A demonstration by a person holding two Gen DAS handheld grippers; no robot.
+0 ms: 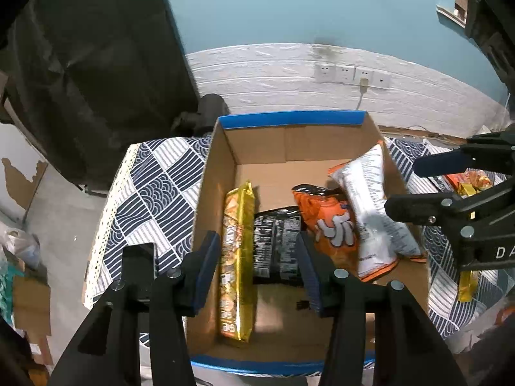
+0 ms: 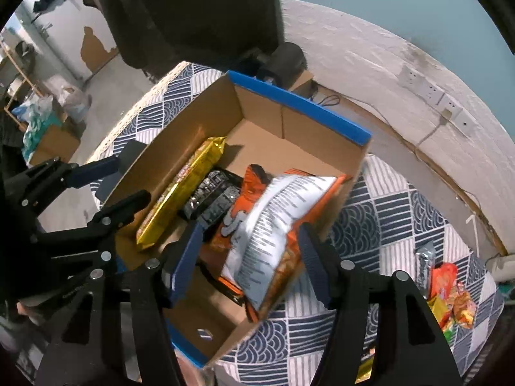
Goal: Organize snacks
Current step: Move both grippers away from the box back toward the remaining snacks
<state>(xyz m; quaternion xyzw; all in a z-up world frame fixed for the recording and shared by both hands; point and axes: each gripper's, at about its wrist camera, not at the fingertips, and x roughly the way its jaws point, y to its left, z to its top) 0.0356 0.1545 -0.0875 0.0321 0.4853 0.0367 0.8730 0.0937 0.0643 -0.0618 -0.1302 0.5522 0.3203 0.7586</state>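
A cardboard box [image 1: 283,148] with blue-taped rims sits on a patterned tablecloth; it also shows in the right wrist view [image 2: 257,119]. Inside lie a gold packet [image 1: 236,257], a black packet [image 1: 276,241], an orange bag [image 1: 328,222] and a white-backed bag [image 1: 370,212] leaning on the right wall. My left gripper [image 1: 257,270] is open above the box's near end, empty. My right gripper [image 2: 248,263] is open, its fingers on either side of the white-backed bag [image 2: 273,225] without pinching it.
More snack packets [image 2: 450,292] lie on the cloth [image 2: 402,218] right of the box. A wall with sockets [image 1: 351,74] stands behind. A dark curtain [image 1: 90,48] hangs at left. Cardboard and bags litter the floor [image 1: 25,257].
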